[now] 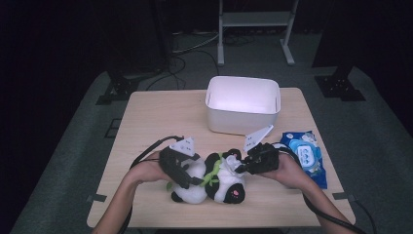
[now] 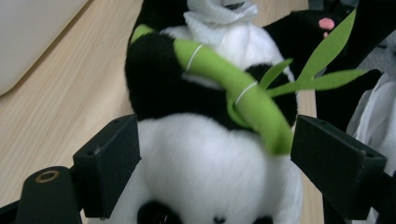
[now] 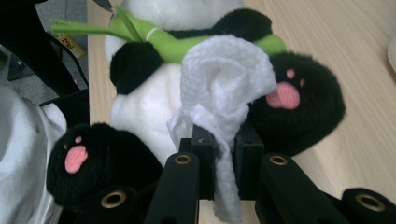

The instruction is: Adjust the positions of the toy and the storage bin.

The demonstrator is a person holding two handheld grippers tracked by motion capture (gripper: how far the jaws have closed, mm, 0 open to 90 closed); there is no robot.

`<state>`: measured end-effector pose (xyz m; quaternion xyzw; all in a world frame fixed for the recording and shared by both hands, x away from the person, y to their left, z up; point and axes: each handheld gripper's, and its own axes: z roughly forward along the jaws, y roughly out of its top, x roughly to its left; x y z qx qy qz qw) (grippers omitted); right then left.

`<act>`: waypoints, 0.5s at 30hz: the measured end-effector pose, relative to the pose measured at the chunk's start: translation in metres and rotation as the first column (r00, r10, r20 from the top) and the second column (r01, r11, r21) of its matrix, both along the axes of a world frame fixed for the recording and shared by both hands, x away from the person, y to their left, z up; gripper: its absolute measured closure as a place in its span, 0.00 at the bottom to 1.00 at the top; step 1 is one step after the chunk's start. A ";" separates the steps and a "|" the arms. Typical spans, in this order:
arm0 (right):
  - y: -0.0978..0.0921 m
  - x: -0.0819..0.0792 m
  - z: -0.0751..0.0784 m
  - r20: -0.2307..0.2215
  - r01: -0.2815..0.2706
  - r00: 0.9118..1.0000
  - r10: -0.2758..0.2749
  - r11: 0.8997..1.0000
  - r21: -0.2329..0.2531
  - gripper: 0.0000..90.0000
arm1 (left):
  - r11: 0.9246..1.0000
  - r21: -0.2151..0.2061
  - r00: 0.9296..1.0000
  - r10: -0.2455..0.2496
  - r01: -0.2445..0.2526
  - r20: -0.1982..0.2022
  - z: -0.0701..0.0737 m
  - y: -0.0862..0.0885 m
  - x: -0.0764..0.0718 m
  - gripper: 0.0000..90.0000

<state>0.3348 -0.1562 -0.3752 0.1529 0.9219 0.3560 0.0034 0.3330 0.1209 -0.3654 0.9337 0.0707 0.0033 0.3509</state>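
Right hand-held gripper [image 3: 219,154] pinches a white wipe [image 3: 224,88] against the panda [image 1: 212,178], we judge for wiping it. Left hand-held gripper [image 2: 215,163], jaws spread, straddles the panda's body to steady it. We note the panda lies at lower centre of the counter [image 1: 156,112], long axis left-right, feet rightward.

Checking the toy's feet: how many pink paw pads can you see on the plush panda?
2: one pink paw pad on the lower-left foot, another on the right foot, beside the white wipe. Others may be hidden.
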 end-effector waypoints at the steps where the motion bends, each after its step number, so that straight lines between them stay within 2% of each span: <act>1: -0.001 0.000 -0.002 -0.005 0.003 1.000 -0.003 1.000 0.005 0.90 | 1.000 0.006 1.000 -0.005 0.005 0.002 0.001 -0.004 0.000 0.16; 7: -0.009 -0.001 -0.012 -0.019 0.010 1.000 -0.010 1.000 0.029 0.90 | 0.999 0.039 0.999 -0.033 0.033 -0.002 -0.001 -0.022 0.002 0.16; 8: -0.011 -0.002 -0.013 -0.033 0.018 0.999 -0.017 0.999 0.037 0.90 | 0.998 0.047 0.999 -0.038 0.038 -0.001 -0.001 -0.024 0.002 0.16; 15: -0.023 -0.004 -0.025 -0.055 0.046 0.998 -0.043 0.997 0.055 0.90 | 0.995 0.091 0.999 -0.049 0.049 0.001 -0.008 -0.031 0.002 0.16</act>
